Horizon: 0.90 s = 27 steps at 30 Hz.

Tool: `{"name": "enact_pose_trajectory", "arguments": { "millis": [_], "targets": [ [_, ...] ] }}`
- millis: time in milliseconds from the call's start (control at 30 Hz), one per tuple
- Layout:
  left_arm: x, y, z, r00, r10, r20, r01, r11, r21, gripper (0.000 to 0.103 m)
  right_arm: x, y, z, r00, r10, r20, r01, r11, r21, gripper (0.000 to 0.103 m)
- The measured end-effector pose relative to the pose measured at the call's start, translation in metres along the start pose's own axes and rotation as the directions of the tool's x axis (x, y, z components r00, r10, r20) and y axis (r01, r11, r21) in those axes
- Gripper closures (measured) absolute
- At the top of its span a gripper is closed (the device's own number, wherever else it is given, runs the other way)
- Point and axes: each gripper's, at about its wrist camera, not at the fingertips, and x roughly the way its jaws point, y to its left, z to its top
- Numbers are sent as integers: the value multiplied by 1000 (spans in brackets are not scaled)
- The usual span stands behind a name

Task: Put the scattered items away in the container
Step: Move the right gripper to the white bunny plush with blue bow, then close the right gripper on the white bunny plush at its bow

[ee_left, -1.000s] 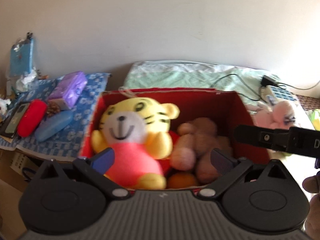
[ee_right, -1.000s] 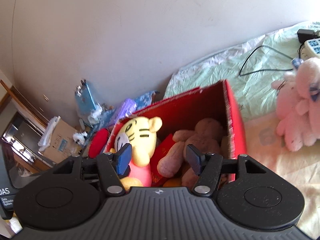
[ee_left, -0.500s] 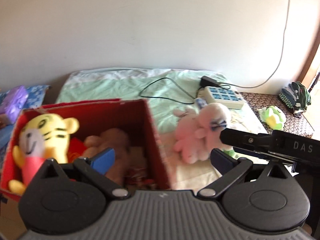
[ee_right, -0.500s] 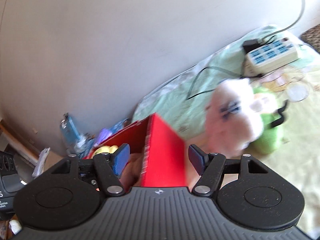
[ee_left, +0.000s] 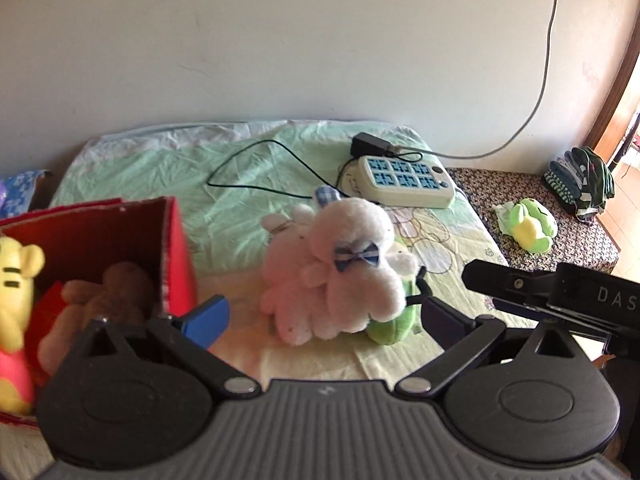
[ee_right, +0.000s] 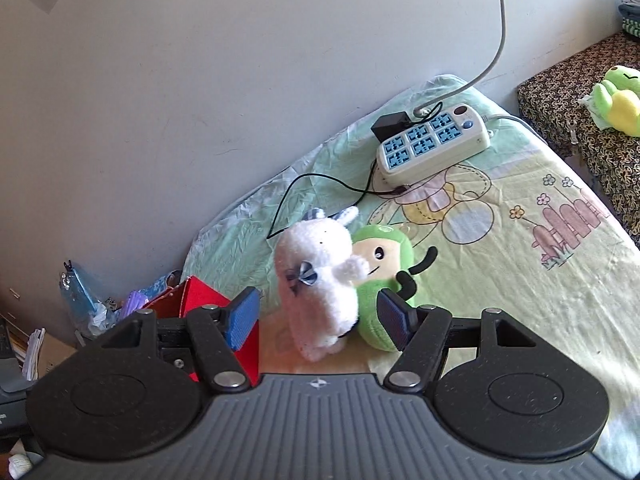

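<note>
Approach is the step in hand, as I judge it: both grippers face the white bunny (ee_right: 320, 280) on the bed (ee_right: 520, 264), and neither has hold of anything. The right gripper (ee_right: 318, 322) has its jaws spread wide, the bunny standing between and just beyond them, with the green doll (ee_right: 386, 264) pressed against the bunny's far side. The left gripper (ee_left: 324, 318) is likewise spread, empty, and looks at the same pair from the other side; from there the bunny (ee_left: 344, 264) hides most of the doll (ee_left: 394, 324). The red box (ee_left: 176, 256) sits just left of the toys, open-topped, already holding a yellow tiger (ee_left: 16, 280) and a brown bear (ee_left: 112, 296), so the tidying looks partly done. A green frog (ee_left: 528, 230) lies well apart on the patterned bench (ee_left: 500, 188) and probably waits its turn. Next, I think, the right gripper should go forward until its pads flank the bunny's body, then close on it alone; the doll touches it and may get dragged or tipped. The bunny is fluffy, upright, with a small blue bow; soft plush will squash, so a deep bite at the middle seems wiser than a nip at an ear.
</note>
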Motion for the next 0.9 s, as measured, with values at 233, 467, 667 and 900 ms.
{"name": "enact_pose_trajectory", "arguments": {
  "millis": [233, 467, 667, 900],
  "targets": [
    [29, -16, 11, 999, -49, -18, 49, 999, 13, 2, 14, 2, 28, 998, 14, -67, -17, 999, -45, 35],
    [65, -14, 9, 995, -65, -76, 64, 998, -13, 2, 54, 10, 49, 994, 7, -108, -24, 988, -155, 33],
    [87, -2, 6, 991, -106, -78, 99, 990, -98, 2, 93, 6, 50, 985, -1, -172, -37, 975, -217, 33],
    [105, -4, 7, 991, -109, -71, 103, 991, -90, 2, 121, -3, 46, 966, 43, -254, -92, 978, -187, 33]
  ]
}}
